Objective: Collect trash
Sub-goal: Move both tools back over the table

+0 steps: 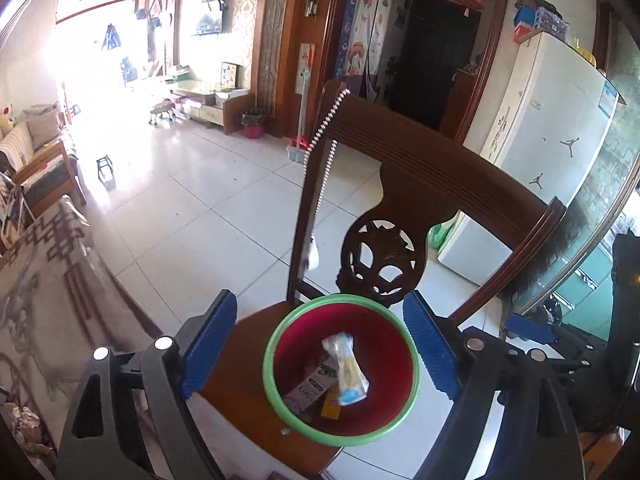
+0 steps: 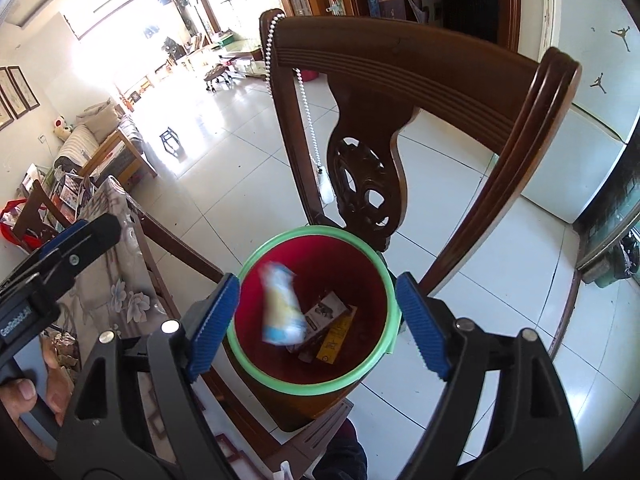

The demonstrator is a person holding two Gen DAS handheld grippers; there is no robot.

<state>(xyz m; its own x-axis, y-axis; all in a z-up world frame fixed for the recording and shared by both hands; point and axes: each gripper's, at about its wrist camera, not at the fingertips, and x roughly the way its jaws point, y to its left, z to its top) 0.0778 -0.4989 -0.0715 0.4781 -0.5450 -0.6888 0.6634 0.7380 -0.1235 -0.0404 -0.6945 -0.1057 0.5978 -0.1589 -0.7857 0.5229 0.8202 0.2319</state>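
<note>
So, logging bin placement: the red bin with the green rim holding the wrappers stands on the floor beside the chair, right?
Not quite: the red bin with the wrappers stands on the wooden chair seat, not the floor. The left wrist view shows it.

Left gripper fingers apart, above bin w/ wrappers.

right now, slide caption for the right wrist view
Open right gripper above red bin on wooden chair, wrapper dropping in.
</note>
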